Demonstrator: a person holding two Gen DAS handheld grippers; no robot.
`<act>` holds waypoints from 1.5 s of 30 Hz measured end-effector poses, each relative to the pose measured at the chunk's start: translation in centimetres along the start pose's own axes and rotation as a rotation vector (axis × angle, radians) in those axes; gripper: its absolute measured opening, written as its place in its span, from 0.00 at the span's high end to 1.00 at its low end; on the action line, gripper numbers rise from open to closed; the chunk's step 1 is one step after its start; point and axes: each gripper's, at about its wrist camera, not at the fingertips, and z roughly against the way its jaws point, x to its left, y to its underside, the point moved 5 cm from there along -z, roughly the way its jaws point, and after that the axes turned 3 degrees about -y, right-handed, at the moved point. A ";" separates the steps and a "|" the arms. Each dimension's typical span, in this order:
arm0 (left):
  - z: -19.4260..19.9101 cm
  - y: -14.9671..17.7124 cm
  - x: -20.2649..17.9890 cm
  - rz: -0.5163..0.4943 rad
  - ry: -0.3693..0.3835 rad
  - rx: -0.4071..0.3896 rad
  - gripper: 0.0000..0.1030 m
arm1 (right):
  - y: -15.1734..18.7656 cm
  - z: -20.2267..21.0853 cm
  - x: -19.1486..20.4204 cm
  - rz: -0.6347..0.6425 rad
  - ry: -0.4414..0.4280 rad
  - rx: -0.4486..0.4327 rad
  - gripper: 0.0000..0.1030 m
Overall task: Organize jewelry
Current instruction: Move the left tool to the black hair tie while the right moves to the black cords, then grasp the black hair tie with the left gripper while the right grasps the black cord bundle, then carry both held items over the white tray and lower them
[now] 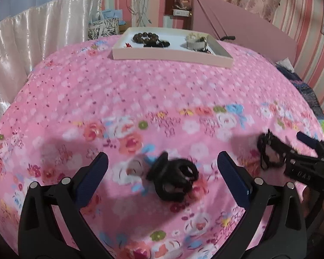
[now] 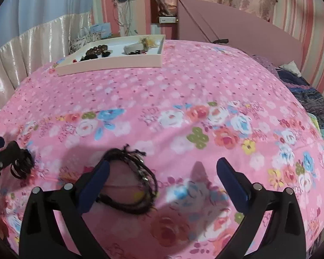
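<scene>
Both grippers spread wide over the pink floral bedspread [image 1: 162, 90]. Left gripper [image 1: 162, 172] straddles a glossy black looped bangle cluster [image 1: 172, 181]. Right gripper [image 2: 162, 177]: braided black cord bracelet [image 2: 136, 179] beside its left finger. Shallow tray [image 1: 170, 54] far beyond, holding round wooden beads [image 1: 145, 37].

We see a pink floral bedsheet [image 1: 140, 86] covering the bed, a shiny cream satin curtain [image 1: 32, 32] on the left, and a pink flat headboard [image 2: 237, 28] before the pink striped wall [image 2: 313, 43].
</scene>
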 end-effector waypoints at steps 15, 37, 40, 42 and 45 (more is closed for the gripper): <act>-1.9 1.3 -0.6 0.007 0.053 0.061 0.23 | 1.2 -1.1 0.6 0.026 -0.046 0.052 0.48; -2.2 -0.6 0.0 0.020 0.069 0.077 0.52 | -1.4 -0.6 2.0 0.059 -0.111 0.034 0.88; -2.1 -2.3 0.6 0.021 0.059 0.069 0.52 | -2.8 -0.9 2.0 0.060 -0.112 0.031 0.88; -2.1 -3.7 0.9 0.016 0.052 0.061 0.52 | -4.1 -1.1 2.0 0.063 -0.113 0.027 0.88; -2.3 -6.0 1.3 0.007 0.045 0.049 0.52 | -6.2 -1.5 2.0 0.070 -0.111 0.015 0.88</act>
